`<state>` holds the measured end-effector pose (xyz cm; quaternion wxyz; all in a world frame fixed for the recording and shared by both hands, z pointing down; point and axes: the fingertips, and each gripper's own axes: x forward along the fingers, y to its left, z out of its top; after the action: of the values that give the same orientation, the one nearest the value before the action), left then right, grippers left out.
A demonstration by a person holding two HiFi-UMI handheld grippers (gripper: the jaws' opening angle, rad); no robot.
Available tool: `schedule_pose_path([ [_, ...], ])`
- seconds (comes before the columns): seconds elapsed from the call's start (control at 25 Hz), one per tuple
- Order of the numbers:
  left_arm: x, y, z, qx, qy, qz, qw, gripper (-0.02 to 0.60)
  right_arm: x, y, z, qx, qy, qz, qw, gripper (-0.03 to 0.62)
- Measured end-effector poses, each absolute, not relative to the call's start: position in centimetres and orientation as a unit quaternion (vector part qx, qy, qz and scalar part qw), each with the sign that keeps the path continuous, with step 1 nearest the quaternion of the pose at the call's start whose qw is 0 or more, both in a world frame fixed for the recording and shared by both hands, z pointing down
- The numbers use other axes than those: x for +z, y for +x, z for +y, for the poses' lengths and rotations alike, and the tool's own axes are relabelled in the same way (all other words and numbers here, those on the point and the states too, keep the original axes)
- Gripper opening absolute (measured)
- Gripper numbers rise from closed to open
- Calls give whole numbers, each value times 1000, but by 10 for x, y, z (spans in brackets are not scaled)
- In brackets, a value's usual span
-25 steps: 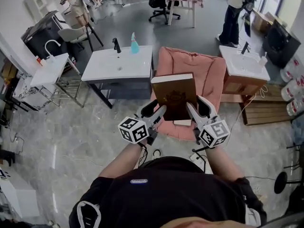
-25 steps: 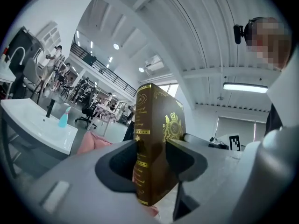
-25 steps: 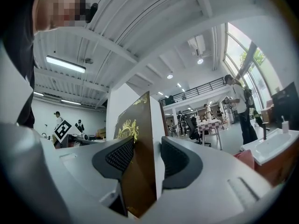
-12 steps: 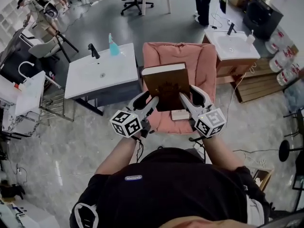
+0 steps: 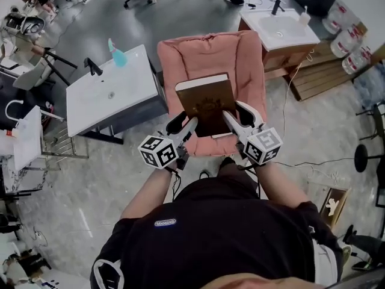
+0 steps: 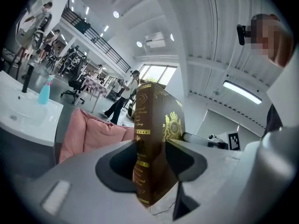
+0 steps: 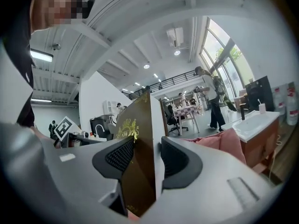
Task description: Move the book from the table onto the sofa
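Book (image 5: 206,103) gripped by both tools over the pink sofa (image 5: 198,53).

The left tool (image 5: 183,126) was clenched on the book's near left edge, with the brown gilt spine standing between its two jaws in the left gripper view. The right tool (image 5: 240,115) was clenched on the near right edge, its ribbed pads pressed to the cover on one side and the pale page block on the other. The cover with its gold crest faced up toward the head camera, and the page edges showed along the far end. The book lay over the front of the sofa's seat cushion; whether it touched the cushion could not be told. Left of the sofa stood a white counter (image 5: 129,95) with a sink and a blue spray bottle (image 5: 117,54) at its far edge. A second sink counter (image 5: 283,32) stood to the far right.
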<state>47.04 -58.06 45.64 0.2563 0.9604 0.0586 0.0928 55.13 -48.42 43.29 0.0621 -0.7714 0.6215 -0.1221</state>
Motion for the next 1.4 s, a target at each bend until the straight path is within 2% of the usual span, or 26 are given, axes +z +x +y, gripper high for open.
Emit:
schedule_pose_path([
  [0.68,616,582,-565,244,916,44,317,192,600,656,-463,-264,-748,607,58,198],
  [1.4,767,648,-535,315,875,34,366,192,755,722,-433,-371,-720,585,33,199],
])
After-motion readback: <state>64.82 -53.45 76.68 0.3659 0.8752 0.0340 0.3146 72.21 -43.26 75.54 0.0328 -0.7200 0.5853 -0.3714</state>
